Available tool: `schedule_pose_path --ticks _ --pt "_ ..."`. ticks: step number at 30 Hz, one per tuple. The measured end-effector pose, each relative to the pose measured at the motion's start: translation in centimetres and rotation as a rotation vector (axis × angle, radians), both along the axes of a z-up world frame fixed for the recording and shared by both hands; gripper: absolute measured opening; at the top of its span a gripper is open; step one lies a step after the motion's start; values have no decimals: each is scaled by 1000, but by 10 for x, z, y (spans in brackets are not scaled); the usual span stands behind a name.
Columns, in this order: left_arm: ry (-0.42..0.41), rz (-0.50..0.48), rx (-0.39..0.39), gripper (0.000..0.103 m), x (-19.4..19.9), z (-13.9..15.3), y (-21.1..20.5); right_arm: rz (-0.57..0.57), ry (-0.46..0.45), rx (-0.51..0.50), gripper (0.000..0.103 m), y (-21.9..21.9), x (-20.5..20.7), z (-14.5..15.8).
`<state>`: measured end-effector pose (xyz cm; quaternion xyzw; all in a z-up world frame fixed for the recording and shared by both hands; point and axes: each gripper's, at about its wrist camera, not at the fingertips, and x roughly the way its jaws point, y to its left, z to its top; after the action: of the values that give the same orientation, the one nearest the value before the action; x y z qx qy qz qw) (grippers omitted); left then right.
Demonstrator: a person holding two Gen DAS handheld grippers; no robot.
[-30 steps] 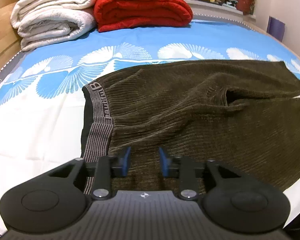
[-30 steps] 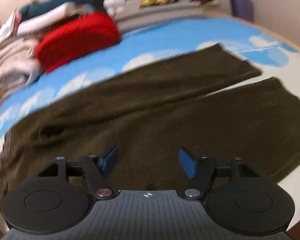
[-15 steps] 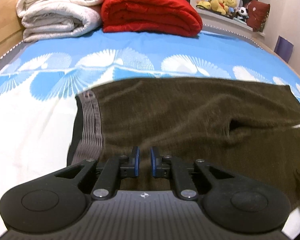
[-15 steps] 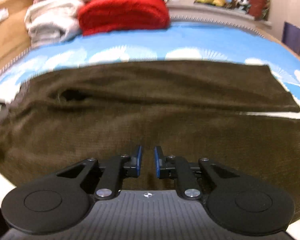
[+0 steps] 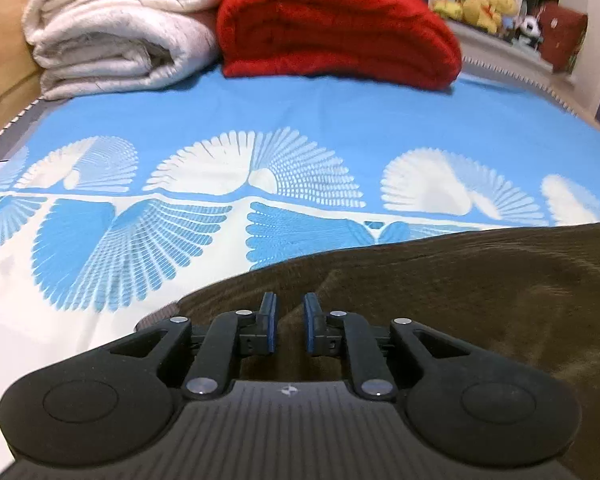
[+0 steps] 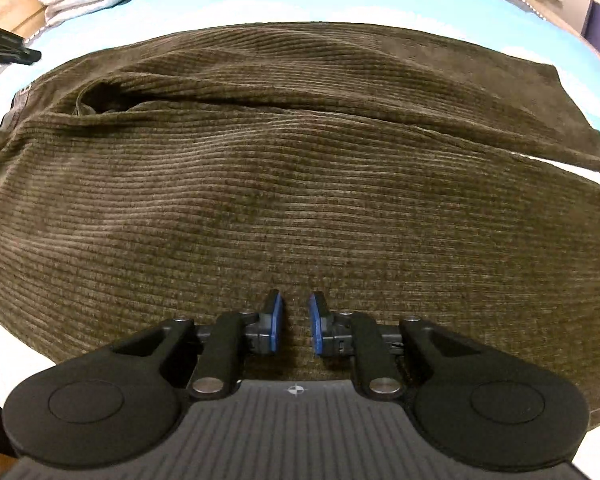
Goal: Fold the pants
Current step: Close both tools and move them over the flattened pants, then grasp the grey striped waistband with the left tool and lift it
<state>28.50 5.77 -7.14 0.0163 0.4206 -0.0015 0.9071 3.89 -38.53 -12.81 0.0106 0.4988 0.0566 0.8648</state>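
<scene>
The bed (image 5: 300,112), covered by a blue sheet printed with white fan shapes, fills the left wrist view; a folded white blanket (image 5: 116,32) and a folded red blanket (image 5: 340,28) are stacked at its upper edge. The brown corduroy pants (image 6: 300,184) are spread flat across most of the right wrist view, with the two legs parting at the right edge and the grey waistband (image 6: 16,108) seen at the far left; in the left wrist view only the lower right quarter is occupied by them.

The left gripper (image 5: 287,326) is shown low over the near edge of the pants close to the waistband, its jaws narrowly parted and opening. The right gripper (image 6: 296,324) is shown over the near leg, jaws likewise a narrow slot and opening. Corduroy is seen through both gaps, but whether a pinch of cloth is held cannot be told.

The step in hand is judged to be the lengthwise fold. It is best done if the near edge is taken at both points and carried evenly over the far leg, seams aligned.
</scene>
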Motion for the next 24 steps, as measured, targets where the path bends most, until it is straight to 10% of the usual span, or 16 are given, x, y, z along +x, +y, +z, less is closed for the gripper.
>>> schedule_pose_path --ticks 6,10,12,16,19,24 --pt "68 -26 68 72 51 -32 -3 9 23 19 16 -2 8 4" --pt "144 -18 165 75 69 -56 -2 25 28 29 16 -4 9 4" --pt "133 -53 174 67 67 -61 -3 22 30 39 16 -5 10 5" --pt "108 -203 289 11 56 -57 -27 28 26 31 16 -3 12 4" --pt "42 -278 418 4 31 -46 -42 28 24 25 16 -2 12 3" --pt "-134 -314 371 3 -51 11 -47 22 15 22 17 -2 10 3"
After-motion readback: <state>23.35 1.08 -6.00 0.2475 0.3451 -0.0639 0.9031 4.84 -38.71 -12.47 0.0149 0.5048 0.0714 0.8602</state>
